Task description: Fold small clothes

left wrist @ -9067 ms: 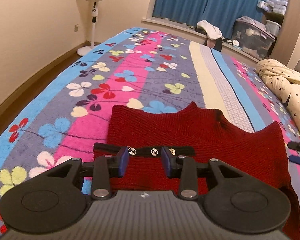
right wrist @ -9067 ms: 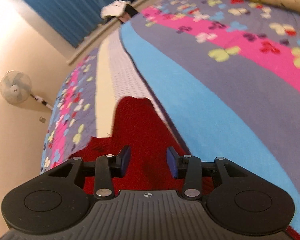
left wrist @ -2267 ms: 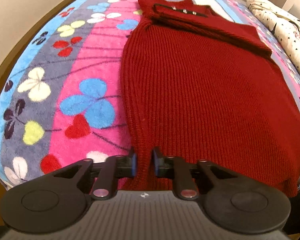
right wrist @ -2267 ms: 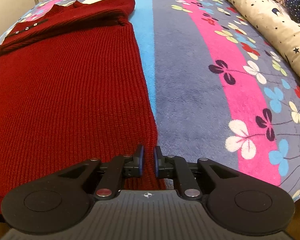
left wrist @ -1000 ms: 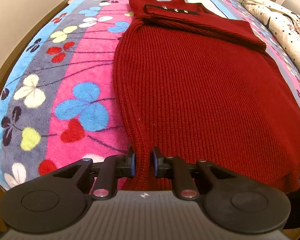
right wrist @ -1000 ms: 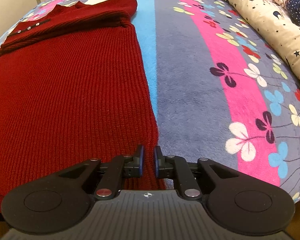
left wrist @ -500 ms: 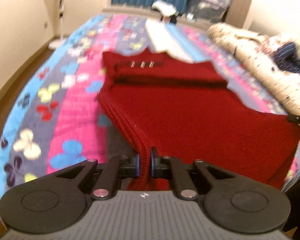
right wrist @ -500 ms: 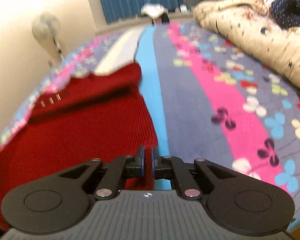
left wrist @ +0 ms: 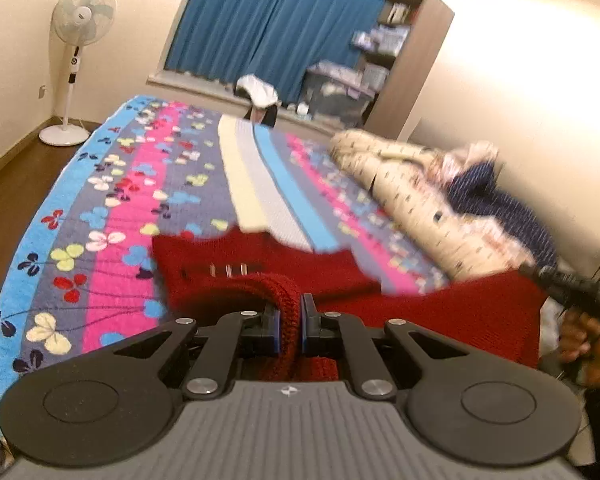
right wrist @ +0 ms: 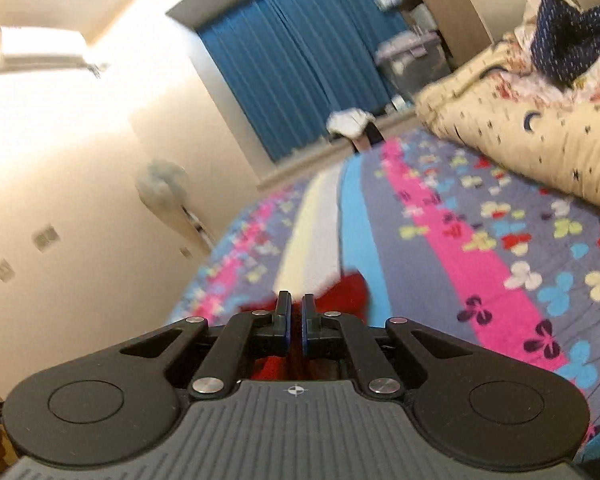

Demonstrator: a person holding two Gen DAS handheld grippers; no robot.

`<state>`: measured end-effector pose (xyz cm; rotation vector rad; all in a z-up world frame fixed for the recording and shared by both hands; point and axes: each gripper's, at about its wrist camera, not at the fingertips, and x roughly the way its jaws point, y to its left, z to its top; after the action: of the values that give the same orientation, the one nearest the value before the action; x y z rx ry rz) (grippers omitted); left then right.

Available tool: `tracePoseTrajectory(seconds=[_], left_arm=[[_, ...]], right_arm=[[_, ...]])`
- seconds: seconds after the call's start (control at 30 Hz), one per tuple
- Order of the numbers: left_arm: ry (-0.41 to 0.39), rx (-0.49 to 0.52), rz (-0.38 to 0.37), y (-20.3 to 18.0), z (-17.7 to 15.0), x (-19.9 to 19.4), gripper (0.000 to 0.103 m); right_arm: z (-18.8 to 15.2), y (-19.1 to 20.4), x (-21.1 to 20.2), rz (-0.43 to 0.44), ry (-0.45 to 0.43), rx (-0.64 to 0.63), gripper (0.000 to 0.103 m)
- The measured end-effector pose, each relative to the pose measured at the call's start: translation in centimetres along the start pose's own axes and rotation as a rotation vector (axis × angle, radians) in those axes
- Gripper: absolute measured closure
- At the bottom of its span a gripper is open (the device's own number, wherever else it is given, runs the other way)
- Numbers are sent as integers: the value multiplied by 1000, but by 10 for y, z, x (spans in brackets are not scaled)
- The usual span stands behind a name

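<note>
A red knitted sweater (left wrist: 440, 312) lies on the flowered bedspread (left wrist: 112, 208), its collar end with three small buttons flat and far from me. Its near hem is lifted off the bed. My left gripper (left wrist: 290, 320) is shut on the hem's left corner, and a thick roll of knit stands between the blue pads. My right gripper (right wrist: 296, 320) is shut, with red sweater (right wrist: 348, 292) showing under and beyond its fingers. In the left wrist view the right gripper (left wrist: 540, 276), blurred, holds the hem's right corner, with a hand (left wrist: 584, 336) behind it.
A cream star-print quilt (left wrist: 412, 200) and a dark blue garment (left wrist: 496, 200) are heaped along the bed's right side by the wall. A standing fan (left wrist: 78, 60) is on the floor at the far left. Blue curtains and storage boxes lie beyond the bed's far end.
Both grippers have risen and tipped up with the hem pinched in them. The sweater's near half has come off the bed, and the views now take in the room.
</note>
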<state>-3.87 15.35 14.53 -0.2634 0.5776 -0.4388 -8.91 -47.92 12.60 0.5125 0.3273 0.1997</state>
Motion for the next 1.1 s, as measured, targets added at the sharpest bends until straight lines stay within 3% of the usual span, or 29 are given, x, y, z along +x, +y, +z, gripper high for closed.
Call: tracePoseTrajectory(seconds=[0.1, 0.17, 0.37, 0.47, 0.53, 0.6, 0.73, 0.93, 0.97, 1.1], left_arm=[[10, -100, -1, 20, 13, 7, 93], [34, -126, 45, 38, 21, 31, 93], [196, -198, 149, 106, 39, 167, 93], [282, -218, 228, 145, 29, 234, 93], [359, -270, 290, 163, 20, 261, 93], [353, -278, 287, 164, 23, 271, 93], [386, -237, 308, 161, 20, 282, 92], [380, -227, 297, 158, 20, 276, 88], [376, -222, 294, 158, 20, 272, 86], [360, -199, 327, 160, 18, 258, 57]], right_arm=[[15, -14, 3, -10, 6, 48, 99], [20, -33, 28, -53, 41, 89, 99], [19, -93, 162, -204, 265, 182, 99], [0, -118, 232, -293, 389, 177, 99], [-15, -130, 260, -408, 451, 178, 103], [-25, -132, 270, -476, 478, 163, 103], [-34, -136, 282, -481, 507, 168, 103], [-31, -121, 282, -414, 501, 73, 100], [-30, -119, 279, -409, 493, 57, 100], [-26, -123, 267, -413, 474, 29, 100]])
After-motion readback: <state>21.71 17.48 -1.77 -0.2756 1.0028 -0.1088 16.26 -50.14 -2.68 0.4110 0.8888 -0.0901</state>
